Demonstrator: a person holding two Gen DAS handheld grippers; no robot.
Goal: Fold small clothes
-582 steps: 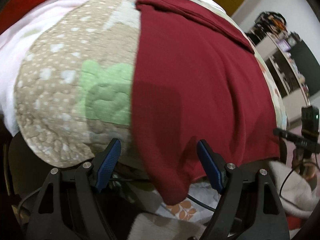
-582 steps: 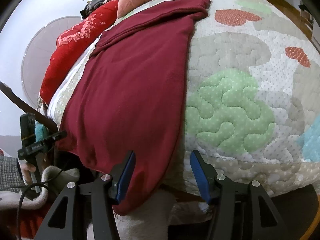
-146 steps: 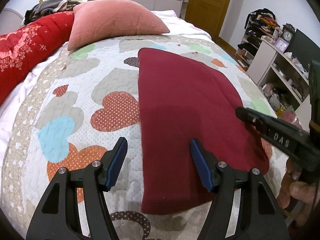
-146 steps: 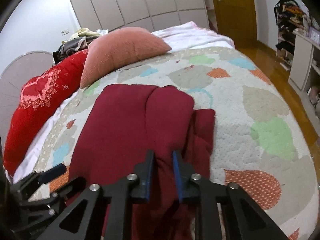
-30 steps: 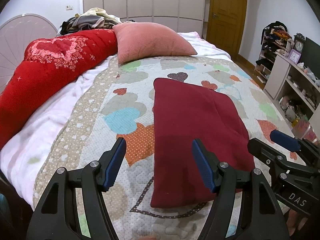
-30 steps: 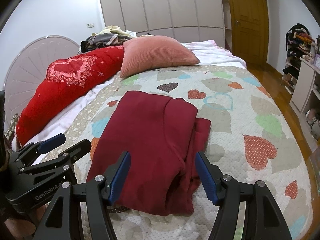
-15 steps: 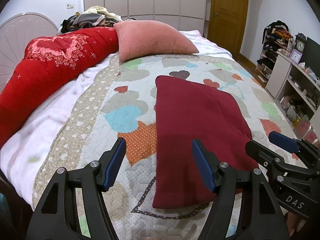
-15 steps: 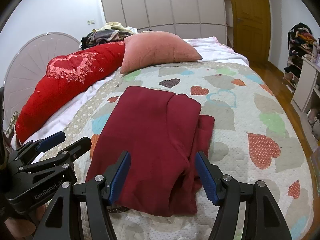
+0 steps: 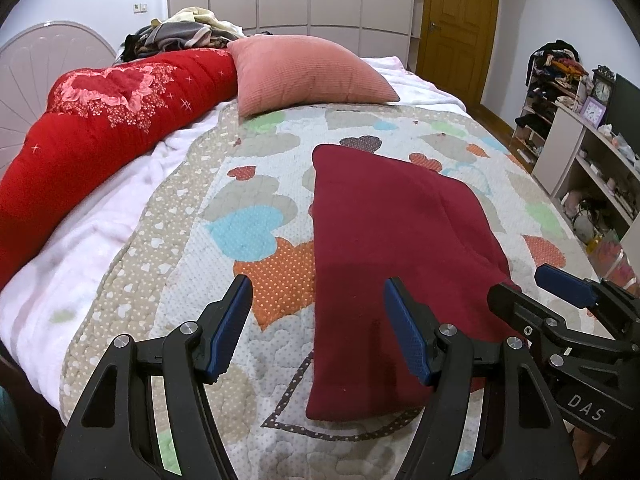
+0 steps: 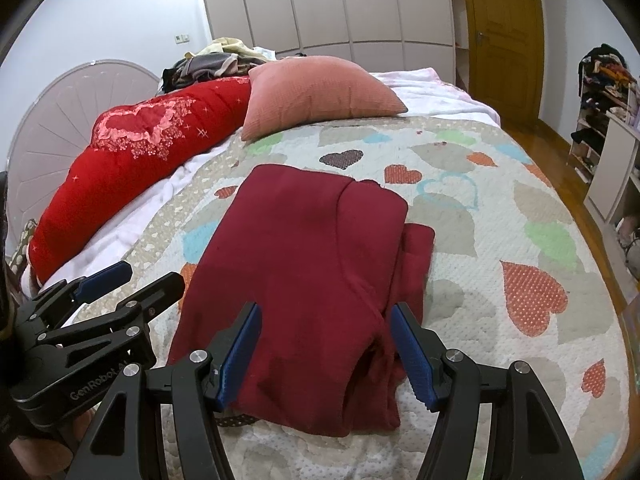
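A dark red garment [image 9: 396,248] lies folded into a long rectangle on the heart-patterned quilt [image 9: 248,236]. In the right wrist view the garment [image 10: 304,264] shows a second folded layer bunched along its right side. My left gripper [image 9: 320,332] is open and empty, held above the garment's near left edge. My right gripper [image 10: 326,348] is open and empty, held above the garment's near end. Each gripper shows at the edge of the other's view.
A pink cushion [image 9: 304,72] and a long red bolster [image 9: 104,120] lie at the bed's head and left side. A pile of clothes [image 10: 216,64] sits behind them. White shelves [image 9: 592,160] stand to the right. A wooden door [image 10: 504,36] is at the back.
Both grippers have stayed open and drifted slightly forward over the garment. The garment has not moved.
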